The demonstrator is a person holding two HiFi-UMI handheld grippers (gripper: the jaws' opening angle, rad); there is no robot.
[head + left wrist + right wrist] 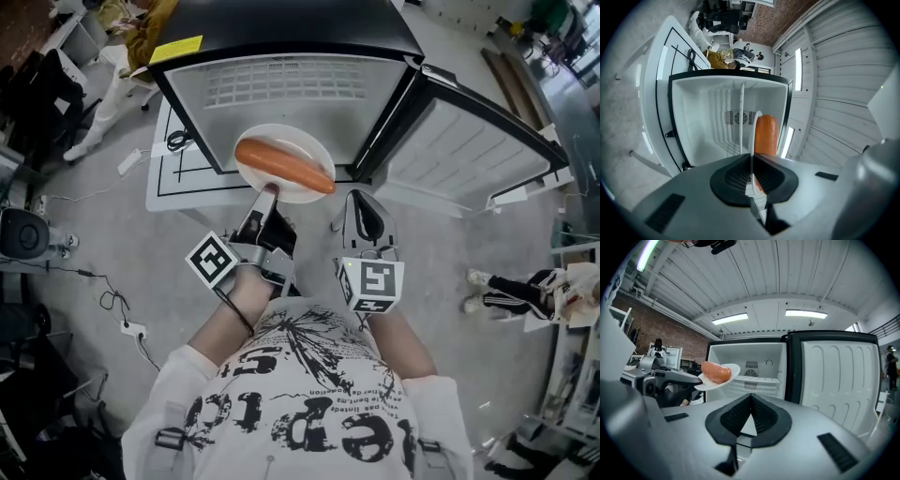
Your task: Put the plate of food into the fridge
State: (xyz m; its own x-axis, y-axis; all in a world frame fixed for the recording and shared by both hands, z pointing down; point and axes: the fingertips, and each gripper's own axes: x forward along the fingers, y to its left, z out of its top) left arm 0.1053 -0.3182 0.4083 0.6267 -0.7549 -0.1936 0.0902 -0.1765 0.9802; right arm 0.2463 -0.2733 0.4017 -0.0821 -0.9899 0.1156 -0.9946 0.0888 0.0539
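Note:
A white plate (298, 145) carrying an orange sausage (284, 165) hangs in the air in front of the open fridge (291, 94). My left gripper (267, 193) is shut on the plate's near rim. In the left gripper view the plate (753, 126) shows edge-on between the closed jaws, the sausage (765, 136) beside it, the white fridge interior (708, 122) behind. My right gripper (361, 204) stays to the right of the plate, shut and empty. The right gripper view shows the plate (727, 377), the sausage (716, 371) and the fridge door (839, 376) swung open at the right.
The fridge door (469, 150) stands open to the right. A white board with black lines (183, 173) lies on the floor left of the fridge. Cables (112, 300) and a power strip (131, 330) trail on the floor at the left. A shelf (750, 378) crosses the fridge interior.

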